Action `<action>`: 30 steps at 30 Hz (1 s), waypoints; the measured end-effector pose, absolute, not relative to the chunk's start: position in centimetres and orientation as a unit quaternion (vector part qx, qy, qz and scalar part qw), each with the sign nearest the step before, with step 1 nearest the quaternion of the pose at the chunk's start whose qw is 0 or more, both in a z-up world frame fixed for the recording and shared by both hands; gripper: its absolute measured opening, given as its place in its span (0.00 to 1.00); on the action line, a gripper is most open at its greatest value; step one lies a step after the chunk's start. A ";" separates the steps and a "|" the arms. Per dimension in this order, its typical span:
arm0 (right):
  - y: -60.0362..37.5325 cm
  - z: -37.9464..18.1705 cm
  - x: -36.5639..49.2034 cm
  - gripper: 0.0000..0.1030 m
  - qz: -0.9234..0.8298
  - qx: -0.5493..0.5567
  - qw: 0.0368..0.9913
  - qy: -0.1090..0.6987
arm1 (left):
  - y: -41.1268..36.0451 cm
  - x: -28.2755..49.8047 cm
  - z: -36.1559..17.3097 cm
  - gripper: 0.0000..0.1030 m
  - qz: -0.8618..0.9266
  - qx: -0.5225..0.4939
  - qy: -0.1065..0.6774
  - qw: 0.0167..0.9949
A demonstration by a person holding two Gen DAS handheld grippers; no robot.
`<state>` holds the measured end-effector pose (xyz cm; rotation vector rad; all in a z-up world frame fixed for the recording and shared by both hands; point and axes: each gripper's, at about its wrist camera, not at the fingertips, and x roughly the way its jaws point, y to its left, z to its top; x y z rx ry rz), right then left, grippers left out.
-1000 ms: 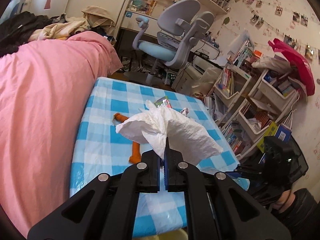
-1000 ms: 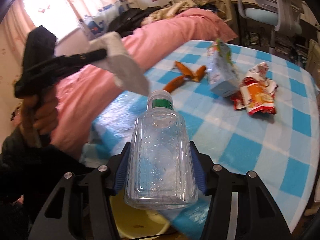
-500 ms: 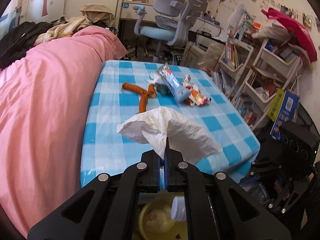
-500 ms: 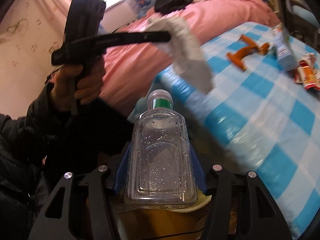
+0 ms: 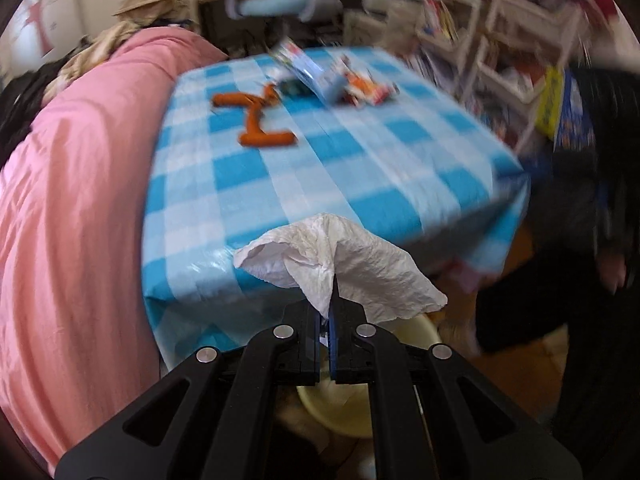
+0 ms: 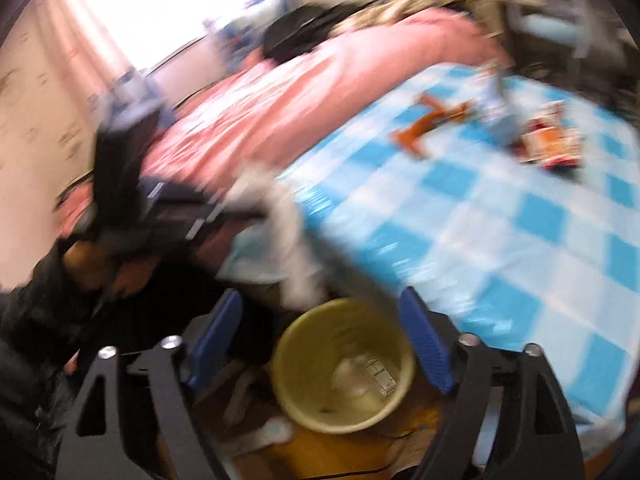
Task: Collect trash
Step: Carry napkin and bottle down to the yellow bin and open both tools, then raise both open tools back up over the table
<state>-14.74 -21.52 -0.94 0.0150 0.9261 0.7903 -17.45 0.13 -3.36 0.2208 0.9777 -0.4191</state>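
My left gripper is shut on a crumpled white tissue, held just off the near edge of the table, above a yellow bin. In the right wrist view the same gripper and its tissue hang over the bin's rim, blurred. My right gripper is above the bin, its jaws opening with nothing between the blue pads. A clear plastic bottle lies inside the bin.
On the blue checked table lie orange peel, a blue carton and a red snack wrapper. A pink bed borders the table's left. Shelves stand at the right.
The bottle has dropped from my right gripper into the bin, and that gripper's jaws stand wider. My left gripper has drawn back off the table and sunk toward the bin with the tissue.
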 end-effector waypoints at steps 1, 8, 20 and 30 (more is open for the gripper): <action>-22.1 -0.7 -14.2 0.80 0.345 0.006 0.835 0.429 | -0.4 -17.6 -3.8 0.03 -0.206 0.118 0.474 0.848; -25.2 -0.7 -12.2 0.81 0.261 0.035 0.875 0.405 | -2.9 -18.7 -6.7 0.21 -0.220 0.201 0.520 0.801; -23.8 -1.5 -12.6 0.82 0.227 -0.051 0.886 0.402 | 0.6 -15.8 -2.2 0.68 -0.165 0.085 0.452 0.873; -21.7 -1.4 -10.9 0.87 0.240 -0.220 0.871 0.368 | 2.4 -6.6 0.9 0.77 -0.069 -0.026 0.396 0.915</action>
